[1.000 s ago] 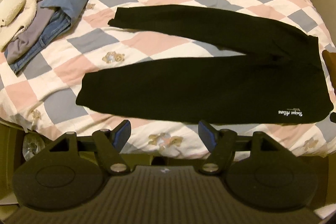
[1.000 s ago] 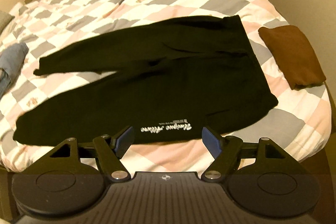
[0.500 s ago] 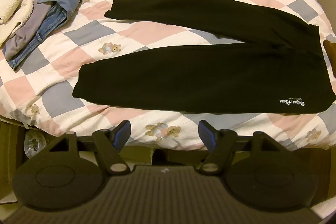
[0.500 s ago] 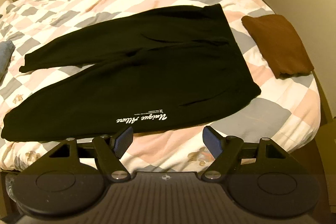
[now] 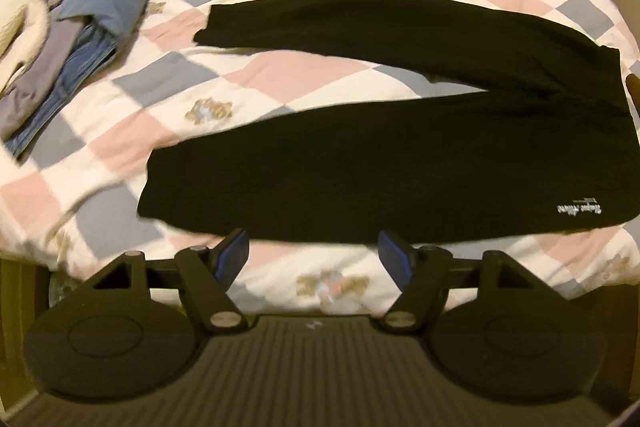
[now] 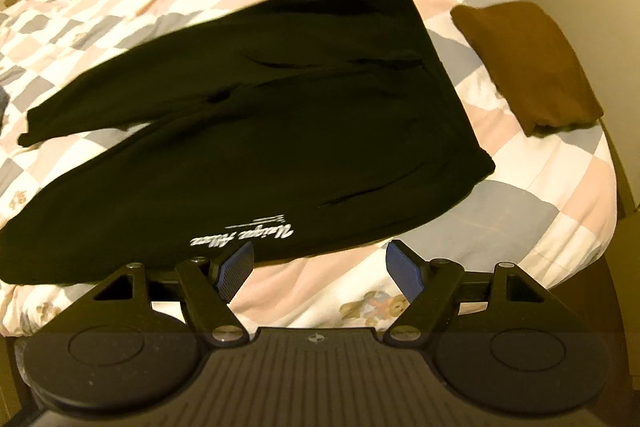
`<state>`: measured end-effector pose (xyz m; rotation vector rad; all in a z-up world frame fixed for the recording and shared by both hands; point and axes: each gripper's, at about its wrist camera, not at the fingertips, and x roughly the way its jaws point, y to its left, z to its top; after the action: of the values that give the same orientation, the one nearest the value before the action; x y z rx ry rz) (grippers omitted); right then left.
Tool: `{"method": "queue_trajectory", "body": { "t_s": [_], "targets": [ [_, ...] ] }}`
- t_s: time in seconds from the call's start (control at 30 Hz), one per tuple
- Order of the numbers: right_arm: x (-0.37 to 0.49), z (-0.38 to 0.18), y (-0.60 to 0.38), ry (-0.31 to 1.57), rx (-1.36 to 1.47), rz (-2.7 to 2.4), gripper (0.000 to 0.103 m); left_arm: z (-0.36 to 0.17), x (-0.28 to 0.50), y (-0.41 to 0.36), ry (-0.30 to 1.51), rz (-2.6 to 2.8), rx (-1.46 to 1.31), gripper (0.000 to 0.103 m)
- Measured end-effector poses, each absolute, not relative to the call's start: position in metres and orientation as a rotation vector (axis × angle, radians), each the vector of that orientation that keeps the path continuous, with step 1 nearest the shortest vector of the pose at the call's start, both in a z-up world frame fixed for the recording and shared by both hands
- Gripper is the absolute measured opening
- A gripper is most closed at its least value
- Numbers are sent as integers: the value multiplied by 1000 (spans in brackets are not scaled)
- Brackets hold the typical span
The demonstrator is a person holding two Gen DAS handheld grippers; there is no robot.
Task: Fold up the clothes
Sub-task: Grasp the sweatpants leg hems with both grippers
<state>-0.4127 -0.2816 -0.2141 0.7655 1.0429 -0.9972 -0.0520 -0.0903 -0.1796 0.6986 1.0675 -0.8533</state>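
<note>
Black trousers (image 5: pixel 400 183) lie just beyond both spread jaws.

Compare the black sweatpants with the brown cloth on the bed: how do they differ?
The black sweatpants with white script lettering lie spread flat, legs splayed apart; the brown cloth sits folded into a compact rectangle. The sweatpants cover far more of the checked pink, grey and white quilt than the cloth does. The sweatpants lie mid-bed; the cloth is beyond their waistband, by the bed's edge. Both rest on the quilt, untouched by either gripper.
</note>
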Motion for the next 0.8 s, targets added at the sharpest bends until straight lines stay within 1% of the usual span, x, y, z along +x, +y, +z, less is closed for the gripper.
{"method": "queue_trajectory", "body": {
  "t_s": [0.1,0.2,0.23,0.27,0.3,0.33,0.37,0.43,0.5,0.6,0.67,0.73,0.8],
  "targets": [
    [-413,-221,-298,1062,775,-1002,75,-193,-28,-119,1024,-917,741,68],
    [-406,-222,-327,1014,730,-985,71,-211,1,-156,969,-1002,772,67],
    [-404,-221,-339,968,712,-968,67,-218,13,-170,954,-1037,773,64],
    [-401,-223,-352,936,690,-953,65,-227,28,-189,935,-1071,777,58],
    [-397,-228,-366,924,661,-939,65,-235,41,-207,915,-1094,780,53],
    [-392,-233,-380,913,632,-926,63,-243,55,-224,896,-1118,783,50],
    [-387,-239,-396,918,603,-915,59,-251,69,-243,873,-1141,789,49],
    [-373,-257,-430,978,545,-906,53,-266,98,-283,801,-1189,818,49],
    [-359,-270,-462,999,504,-893,53,-281,123,-321,748,-1251,858,49],
    [-337,-281,-509,979,461,-859,53,-305,155,-374,689,-1355,933,50],
    [-322,-286,-533,971,422,-835,56,-323,171,-401,664,-1405,1008,50],
    [-307,-290,-554,971,367,-792,56,-340,187,-419,656,-1427,1067,49],
    [-295,-293,-569,974,311,-738,61,-354,203,-430,685,-1451,1106,49]
  ]
}}
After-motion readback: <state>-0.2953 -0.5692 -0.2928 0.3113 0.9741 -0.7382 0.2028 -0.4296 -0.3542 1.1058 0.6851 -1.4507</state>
